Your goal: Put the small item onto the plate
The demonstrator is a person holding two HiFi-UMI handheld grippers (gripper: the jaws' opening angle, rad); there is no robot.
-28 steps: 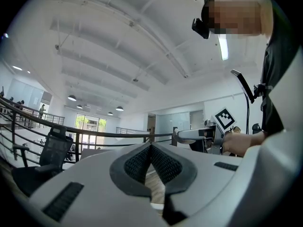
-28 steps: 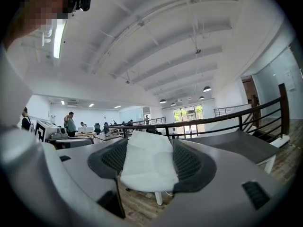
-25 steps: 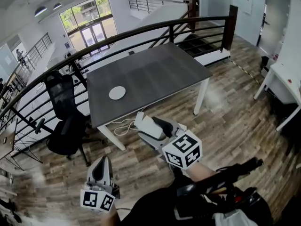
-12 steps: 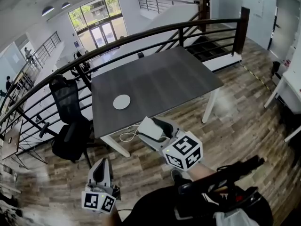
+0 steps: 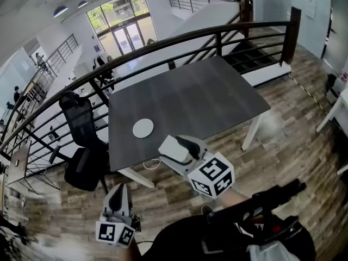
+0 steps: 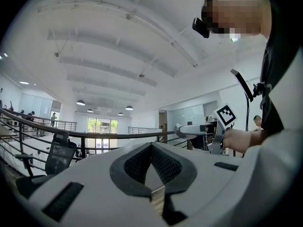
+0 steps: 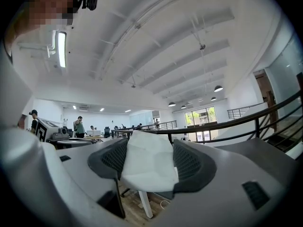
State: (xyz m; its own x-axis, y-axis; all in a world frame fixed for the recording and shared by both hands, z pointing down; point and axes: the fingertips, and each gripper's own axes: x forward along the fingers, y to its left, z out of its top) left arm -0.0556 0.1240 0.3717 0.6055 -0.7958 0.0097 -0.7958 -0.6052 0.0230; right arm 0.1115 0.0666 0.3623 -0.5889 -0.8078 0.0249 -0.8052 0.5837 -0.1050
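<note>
Small item (image 7: pixel 149 167): lower edge hidden behind the pads; material hard to make out. White, flat, creased, pouch-like. It stands upright, long axis roughly vertical. Clamped in right gripper (image 5: pixel 176 150) over the near edge of table (image 5: pixel 217 99), apart from plate (image 5: pixel 143 128). Left gripper (image 5: pixel 116 197): jaws together, nothing between them.

Open-plan office, upper mezzanine level.
Marked by a dark grey desk (image 5: pixel 201 97), a black office chair (image 5: pixel 80 118), a curved black railing (image 5: pixel 219 42) above a hall with glass doors (image 5: pixel 129 37), and people (image 7: pixel 79 126) at further desks.
</note>
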